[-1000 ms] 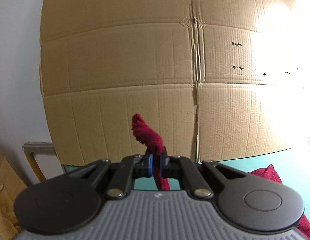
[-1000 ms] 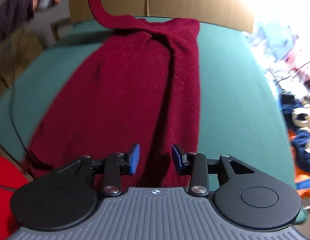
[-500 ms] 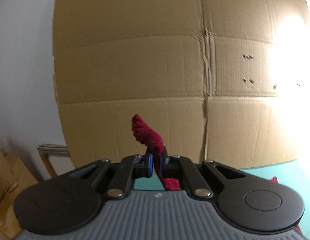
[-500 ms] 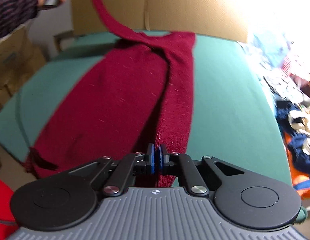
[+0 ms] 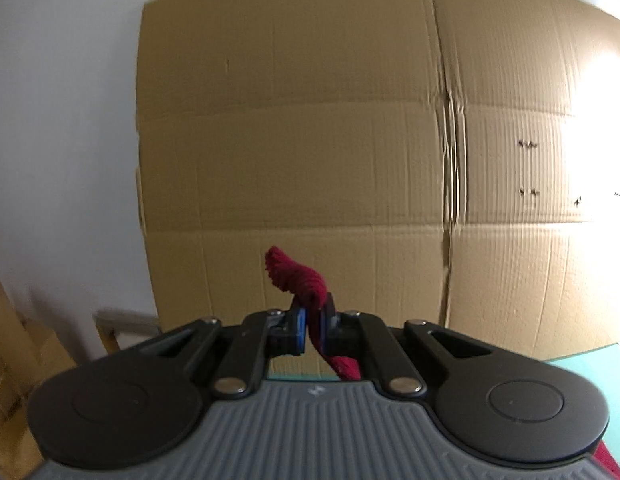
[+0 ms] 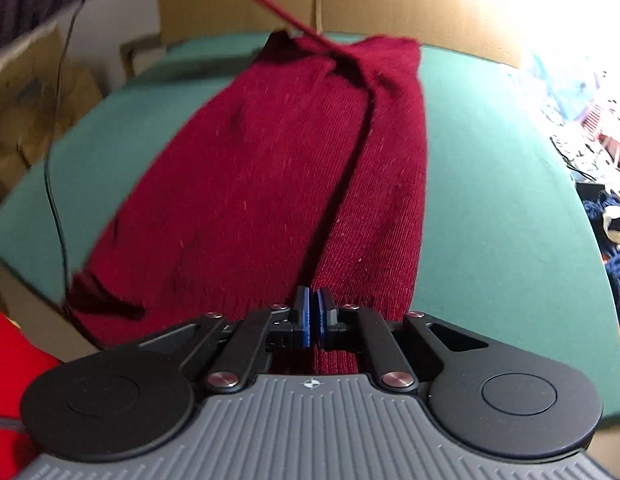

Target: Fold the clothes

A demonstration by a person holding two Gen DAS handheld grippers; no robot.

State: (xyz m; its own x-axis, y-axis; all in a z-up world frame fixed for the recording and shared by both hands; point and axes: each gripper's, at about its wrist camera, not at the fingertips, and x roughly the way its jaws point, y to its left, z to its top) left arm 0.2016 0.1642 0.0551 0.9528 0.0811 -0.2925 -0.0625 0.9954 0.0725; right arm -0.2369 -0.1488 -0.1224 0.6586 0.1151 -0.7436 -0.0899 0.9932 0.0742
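Gripping sweater (image 6: 270, 184) on counter (image 6: 489, 200): left gripper (image 5: 313, 330) jaws clamping sleeve, right gripper (image 6: 313, 320) jaws pinching hem; soft, floppy knit, hold edges.

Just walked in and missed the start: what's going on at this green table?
A person is folding a dark red knit garment spread on the green table, with a handheld gripper in each hand. The left gripper is shut on one end of the cloth, lifted in front of the cardboard sheet so a strip stretches up off the table. The right gripper is shut at the near edge; whether it pinches fabric is unclear.
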